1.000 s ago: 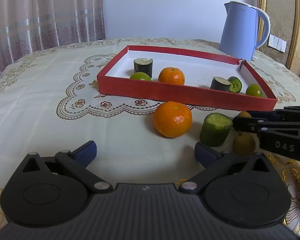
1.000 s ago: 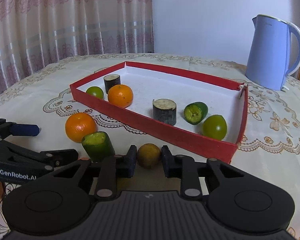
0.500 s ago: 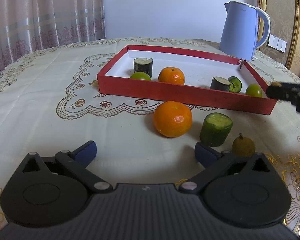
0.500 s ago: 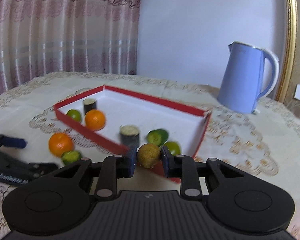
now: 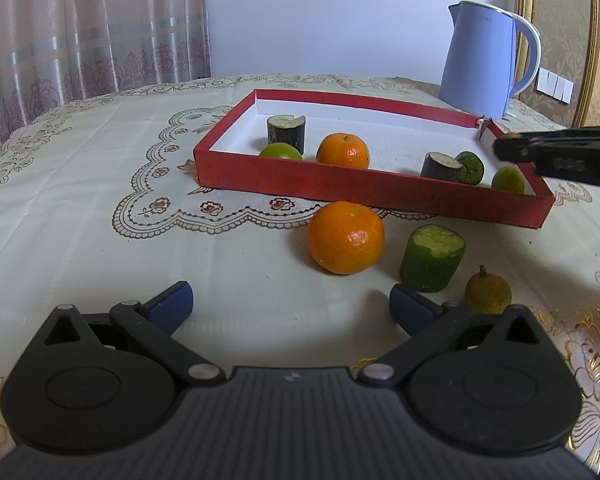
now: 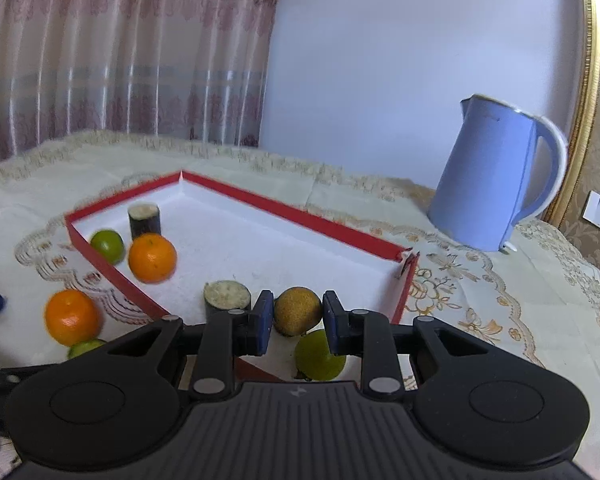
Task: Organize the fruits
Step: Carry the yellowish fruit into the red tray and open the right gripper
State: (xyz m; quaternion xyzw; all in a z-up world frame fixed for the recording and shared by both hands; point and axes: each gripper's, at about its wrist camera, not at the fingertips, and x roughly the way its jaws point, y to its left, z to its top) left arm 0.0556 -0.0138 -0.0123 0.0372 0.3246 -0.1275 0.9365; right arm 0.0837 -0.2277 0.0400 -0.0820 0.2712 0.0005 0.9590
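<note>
Now right gripper (image 6: 296,316) carries small brown fruit (image 6: 298,311) clamped between pads, lifted off tablecloth (image 5: 80,200) since a second ago, hanging above red tray (image 6: 300,212) near corner. Release next, likely. Left gripper (image 5: 290,300) agape, empty; orange (image 5: 345,238), green cylinder (image 5: 432,258), second brown fruit (image 5: 487,290) outside tray.

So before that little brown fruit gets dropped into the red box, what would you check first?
1. Grip: right gripper has its jaws shut on the small brown fruit: ok.
2. Fruit above the red box, inside its near wall: ok.
3. Landing spot: a green lime lies just below, a dark cut piece beside; crowded: not ok.
4. Bare white floor further in: ok.
5. Left gripper open, holding nothing, out of the way: ok.
6. Height above the floor: cannot tell.
</note>
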